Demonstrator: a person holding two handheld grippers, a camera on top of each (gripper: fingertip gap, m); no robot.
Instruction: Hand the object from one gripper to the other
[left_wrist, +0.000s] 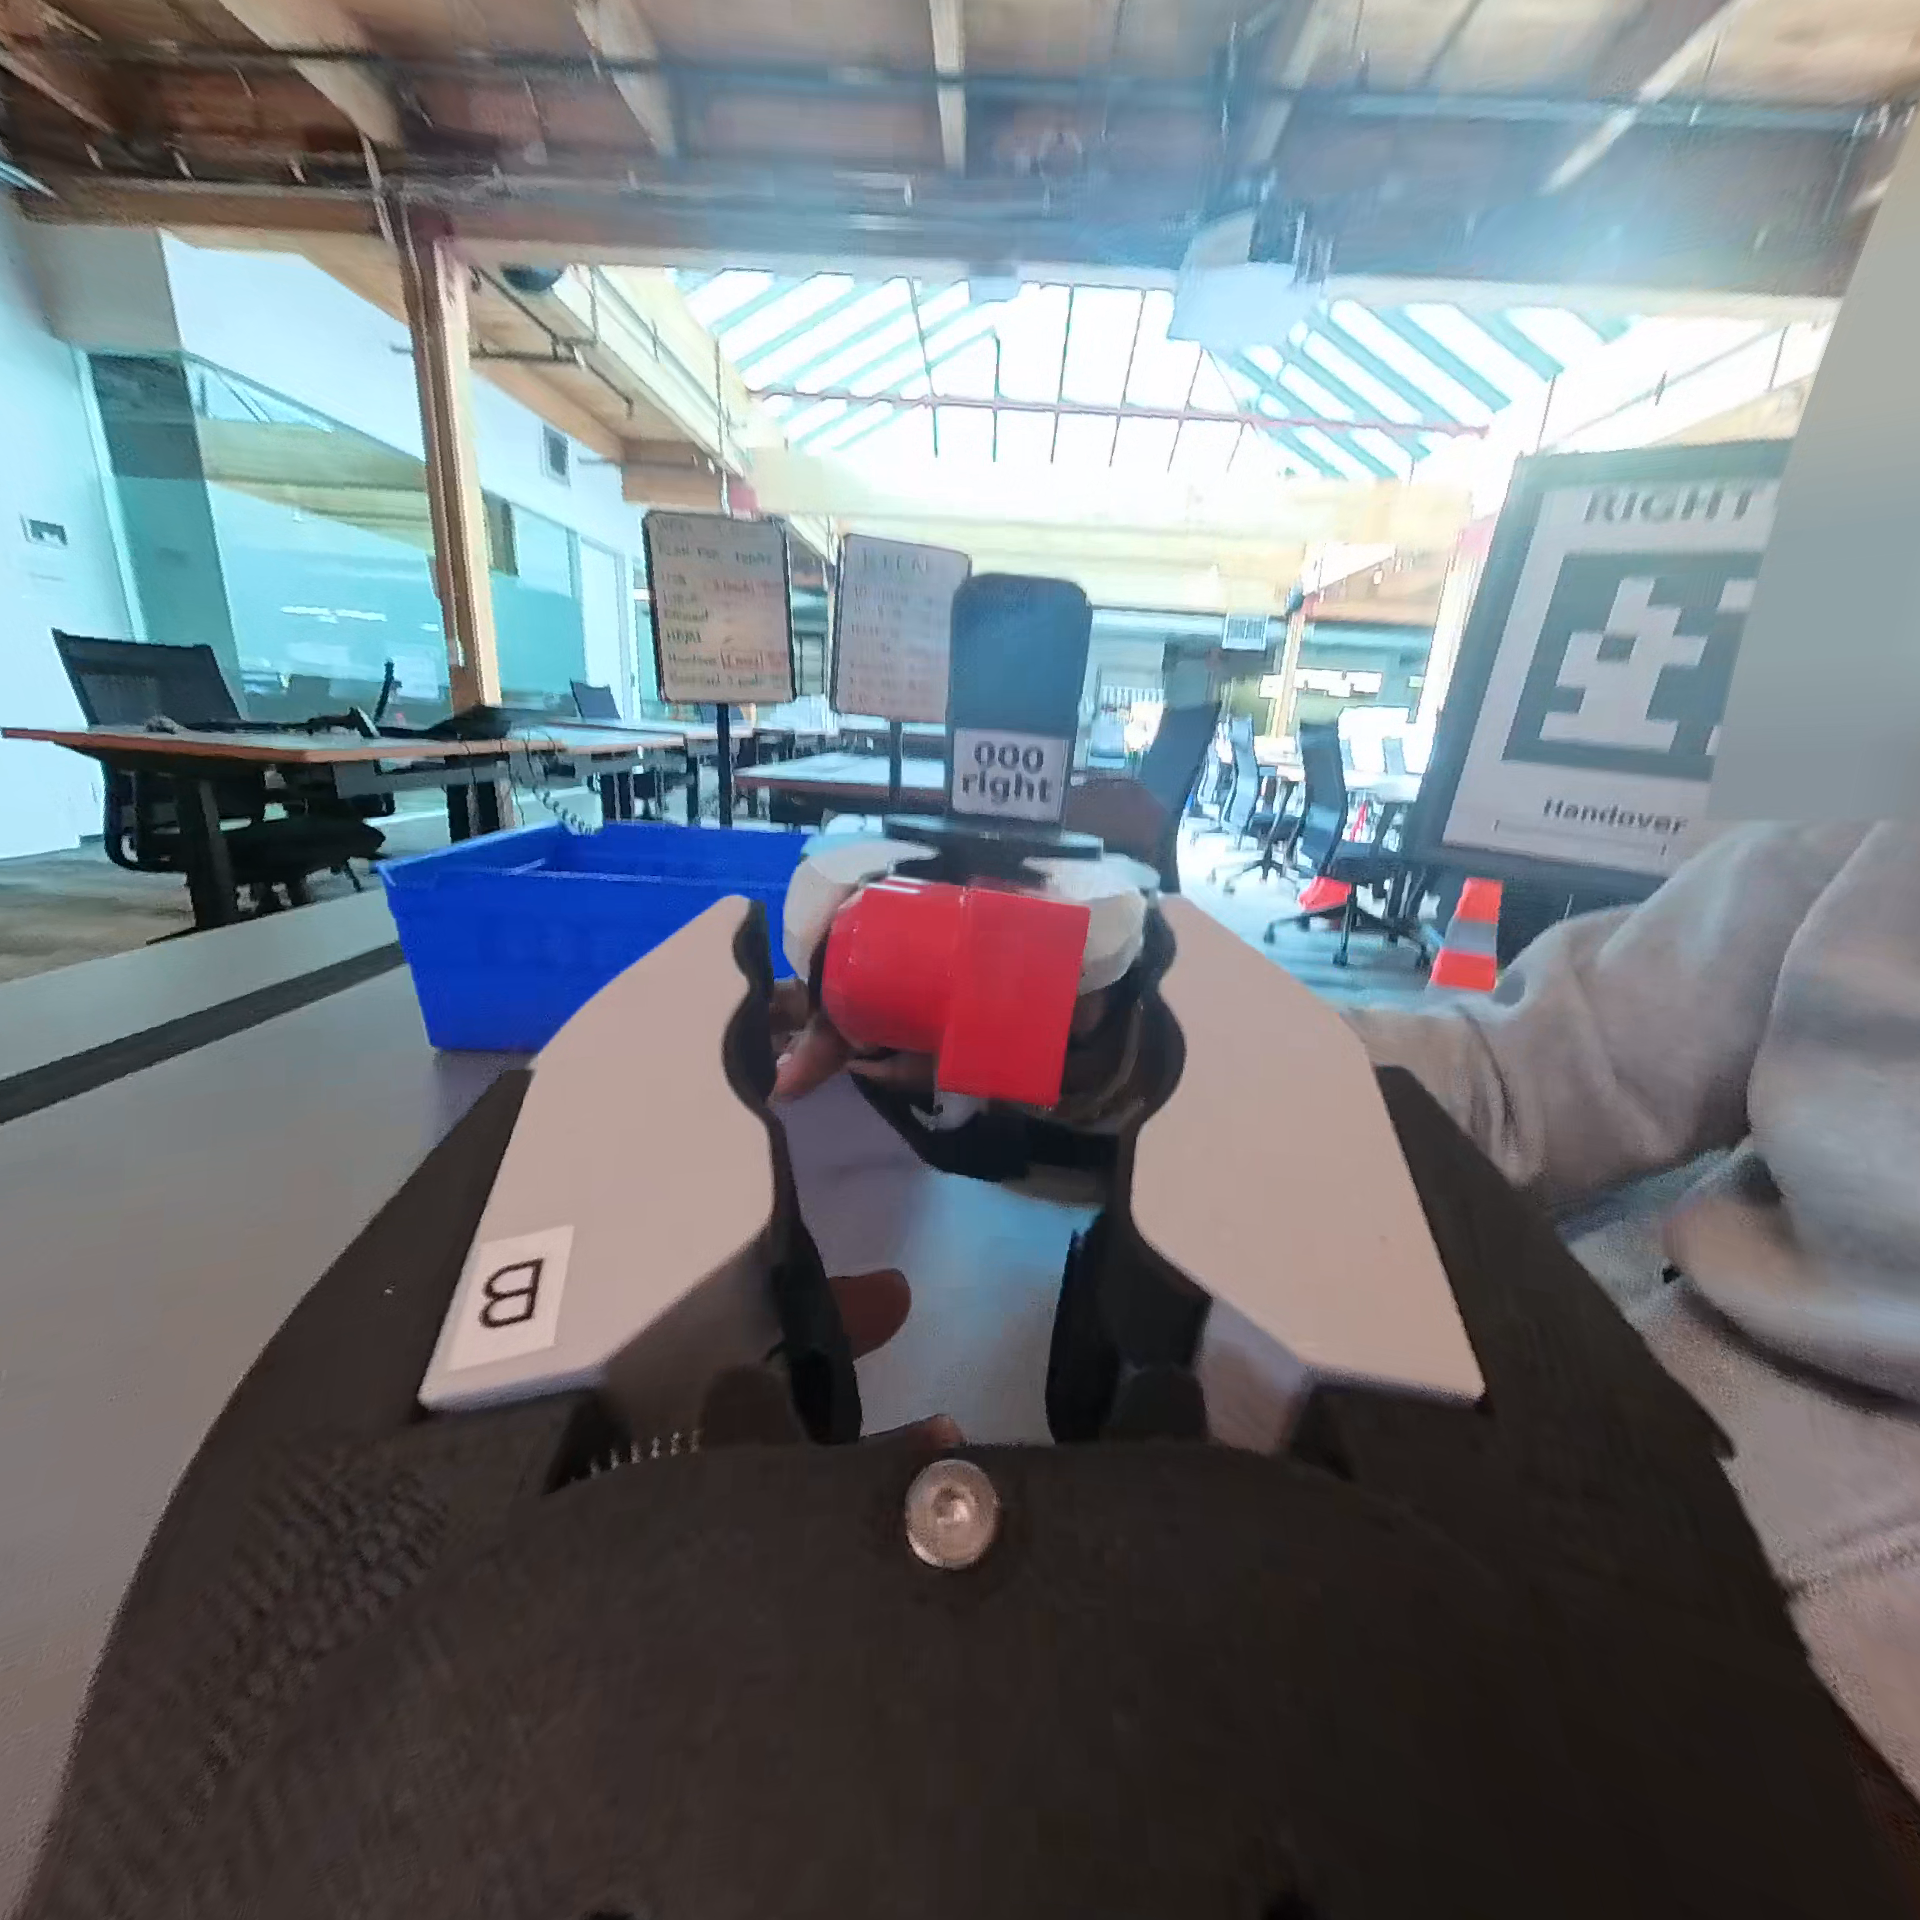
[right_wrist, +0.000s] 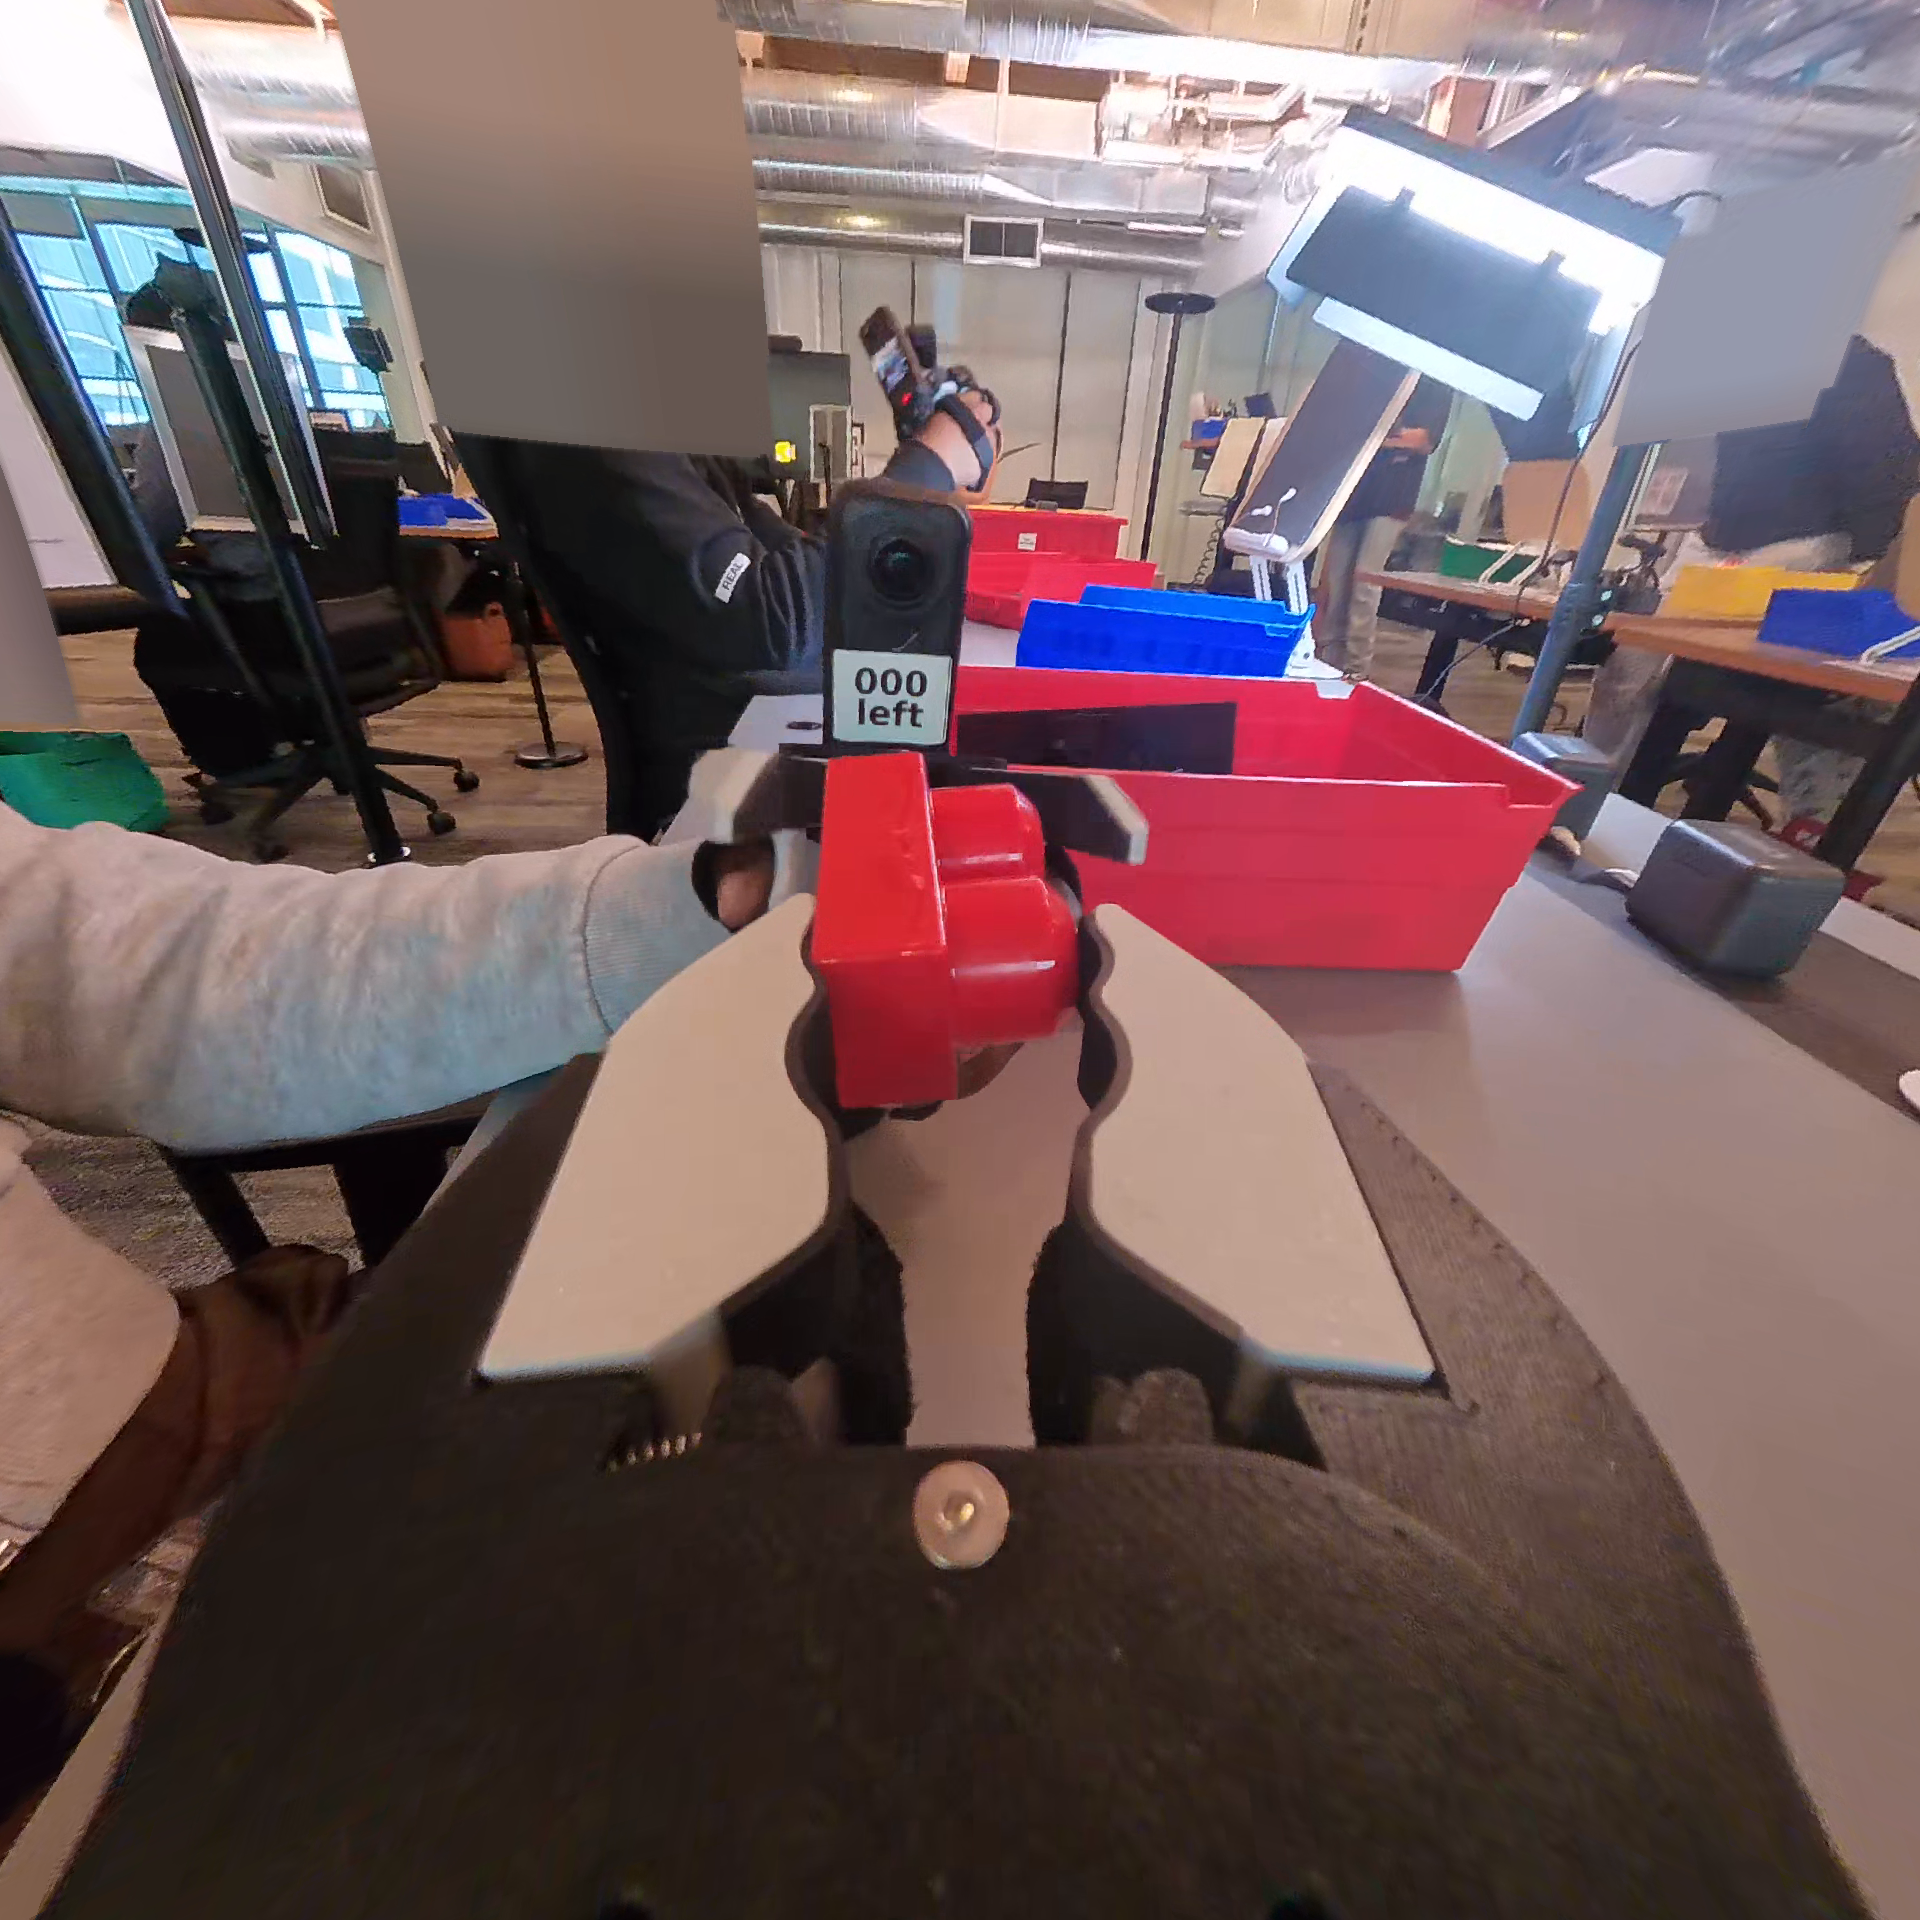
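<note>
A red toy block (right_wrist: 935, 935) with round studs is held in the air over the grey table (right_wrist: 1558, 1195). My right gripper (right_wrist: 951, 935) is shut on it, one finger on each side. In the left wrist view the same red block (left_wrist: 956, 987) sits at my left gripper's (left_wrist: 956, 925) fingertips. The left jaws are spread wide on either side of it, with a gap on both sides. In the right wrist view the left gripper (right_wrist: 925, 810) faces me just behind the block, fingers apart. A grey-sleeved arm (right_wrist: 312, 966) holds it.
A blue bin (left_wrist: 540, 935) stands on the table behind the block in the left wrist view. A large red bin (right_wrist: 1351, 894) and a small grey box (right_wrist: 1735, 904) stand to the right in the right wrist view. Orange cones (left_wrist: 1470, 935) and office chairs stand farther off. My two grippers' fingertips are within a few centimetres of each other.
</note>
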